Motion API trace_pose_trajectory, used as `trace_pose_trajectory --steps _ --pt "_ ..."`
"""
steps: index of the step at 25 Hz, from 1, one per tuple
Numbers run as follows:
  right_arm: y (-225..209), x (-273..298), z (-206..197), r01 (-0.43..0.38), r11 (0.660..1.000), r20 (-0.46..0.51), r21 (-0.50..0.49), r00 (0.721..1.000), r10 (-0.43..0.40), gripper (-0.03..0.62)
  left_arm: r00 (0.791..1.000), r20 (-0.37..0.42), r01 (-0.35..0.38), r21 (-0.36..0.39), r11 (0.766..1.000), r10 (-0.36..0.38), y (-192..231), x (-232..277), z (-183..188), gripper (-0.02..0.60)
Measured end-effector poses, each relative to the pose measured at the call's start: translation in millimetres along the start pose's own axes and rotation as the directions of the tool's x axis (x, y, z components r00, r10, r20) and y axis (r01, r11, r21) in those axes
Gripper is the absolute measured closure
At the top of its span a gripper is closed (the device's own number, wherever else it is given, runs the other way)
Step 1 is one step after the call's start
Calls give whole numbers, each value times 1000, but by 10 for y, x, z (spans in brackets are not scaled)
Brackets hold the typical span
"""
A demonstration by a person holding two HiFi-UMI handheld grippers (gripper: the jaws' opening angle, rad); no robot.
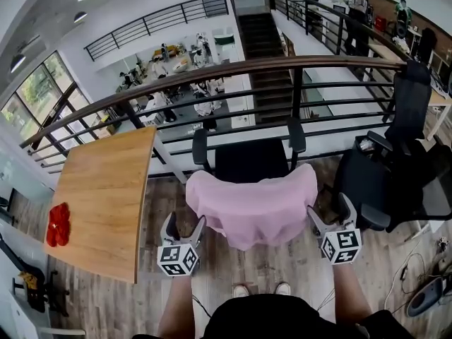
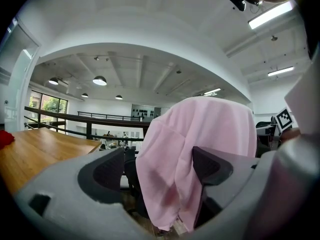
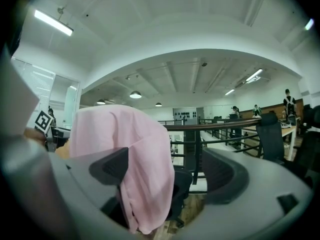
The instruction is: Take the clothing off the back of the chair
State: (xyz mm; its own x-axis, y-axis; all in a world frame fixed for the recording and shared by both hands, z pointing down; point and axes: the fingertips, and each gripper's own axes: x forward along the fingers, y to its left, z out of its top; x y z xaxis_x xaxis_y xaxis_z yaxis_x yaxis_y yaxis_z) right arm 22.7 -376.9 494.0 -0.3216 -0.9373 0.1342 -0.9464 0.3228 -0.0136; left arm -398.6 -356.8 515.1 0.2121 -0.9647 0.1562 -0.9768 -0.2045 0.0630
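the pink garment (image 1: pixel 253 207) hung over the back of the black chair (image 1: pixel 247 159), its hem loose down the near side and its side edges spilling past the backrest. the left gripper (image 1: pixel 185 226) sat low at the cloth's left edge with its jaws spread wide. in the left gripper view the pink garment (image 2: pixel 165 174) hung in the gap between them, nearer the right-hand pad, with nothing pinched. the right gripper (image 1: pixel 330 216) sat at the cloth's right edge, jaws wide apart too. in the right gripper view the pink garment (image 3: pixel 135 154) draped in front of the left-hand pad, with clear gap across to the other. i could not tell whether any pad touched fabric. the wooden table (image 1: pixel 106 189) ran its edge close on the left, a second chair (image 1: pixel 402 175) crowded the right, and the railing (image 1: pixel 212 73) closed the far side. the floor (image 1: pixel 296 263) lay open on the near side, where the person stood.
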Motion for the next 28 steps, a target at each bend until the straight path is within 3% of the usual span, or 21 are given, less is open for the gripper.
trace_pose_trajectory --steps 6,11,21,26,28 --pt "5 125 -83 6 1000 -34 1 999 -6 145 1000 11 24 -25 999 -24 83 99 31 170" --pt "112 228 -218 -51 999 -77 -2 996 51 145 999 5 42 -31 999 -42 91 235 -18 170" --pt "336 396 -197 -130 991 -89 -32 988 127 162 986 -14 164 8 986 -164 -125 539 29 173" --pt "437 487 -77 -186 978 -88 -99 980 177 223 970 -19 242 25 970 -242 -260 583 80 289" --pt "511 507 -54 -213 971 -91 -110 975 204 295 964 -17 266 30 964 -265 -297 589 100 332"
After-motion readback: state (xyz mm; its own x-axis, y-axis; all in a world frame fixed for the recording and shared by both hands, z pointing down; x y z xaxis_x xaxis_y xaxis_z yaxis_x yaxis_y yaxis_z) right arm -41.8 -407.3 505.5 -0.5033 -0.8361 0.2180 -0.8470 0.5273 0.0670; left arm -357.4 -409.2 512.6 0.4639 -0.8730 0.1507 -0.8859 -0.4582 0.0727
